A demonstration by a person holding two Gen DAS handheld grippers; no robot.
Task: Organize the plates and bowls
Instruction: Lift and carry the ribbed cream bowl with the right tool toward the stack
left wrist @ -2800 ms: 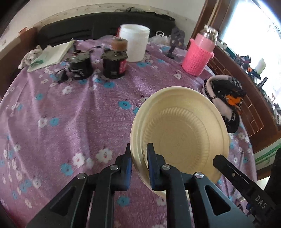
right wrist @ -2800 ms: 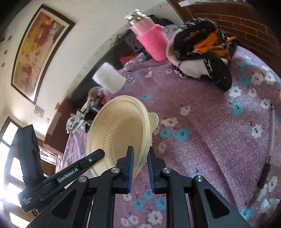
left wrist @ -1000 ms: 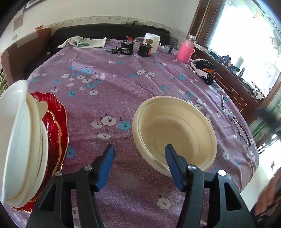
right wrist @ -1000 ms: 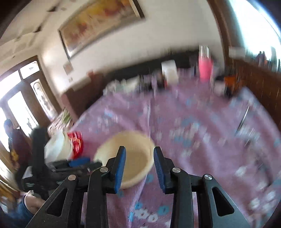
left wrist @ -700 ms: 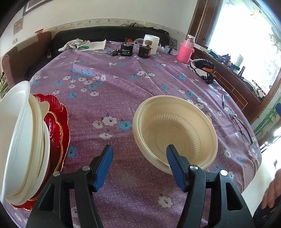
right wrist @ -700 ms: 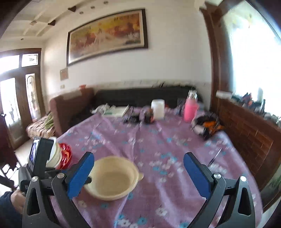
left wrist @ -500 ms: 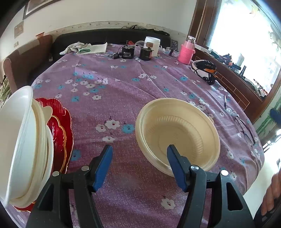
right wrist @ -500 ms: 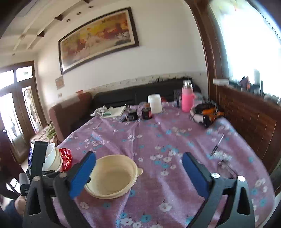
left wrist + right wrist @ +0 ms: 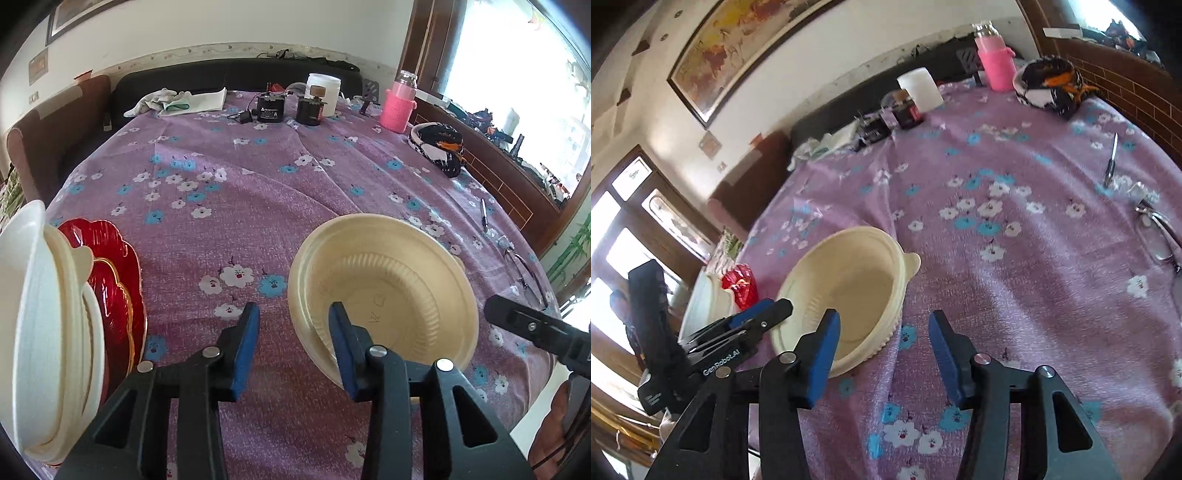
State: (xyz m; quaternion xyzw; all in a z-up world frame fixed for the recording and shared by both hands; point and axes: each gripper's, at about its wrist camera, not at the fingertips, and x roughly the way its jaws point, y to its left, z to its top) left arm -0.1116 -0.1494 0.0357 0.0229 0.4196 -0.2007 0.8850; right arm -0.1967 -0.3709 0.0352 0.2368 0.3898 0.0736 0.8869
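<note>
A stack of cream bowls (image 9: 384, 291) (image 9: 849, 291) rests on the purple flowered cloth near the table's front edge. My left gripper (image 9: 293, 343) straddles its near left rim, one finger inside the bowl and one outside. Its jaws are closing, and the pads are not touching the rim. My right gripper (image 9: 882, 347) hangs over the near right rim with its jaws closing and the pads clear of the rim. The left gripper (image 9: 768, 314) also shows at the bowl's left side in the right wrist view. A pile of white and cream bowls (image 9: 48, 332) sits on red plates (image 9: 118, 266) at far left.
At the far side stand a white tub (image 9: 323, 90), dark jars (image 9: 271, 109), a pink bottle (image 9: 400, 107) and a folded cloth (image 9: 184, 99). A black and orange hat (image 9: 437, 147), a pen (image 9: 1112, 158) and glasses (image 9: 1158, 236) lie on the right.
The cream bowls, earlier held upright by both grippers, now lie on the table. The left jaws have narrowed around the rim. The right gripper has sunk toward the bowls, rolled, and narrowed its jaws.
</note>
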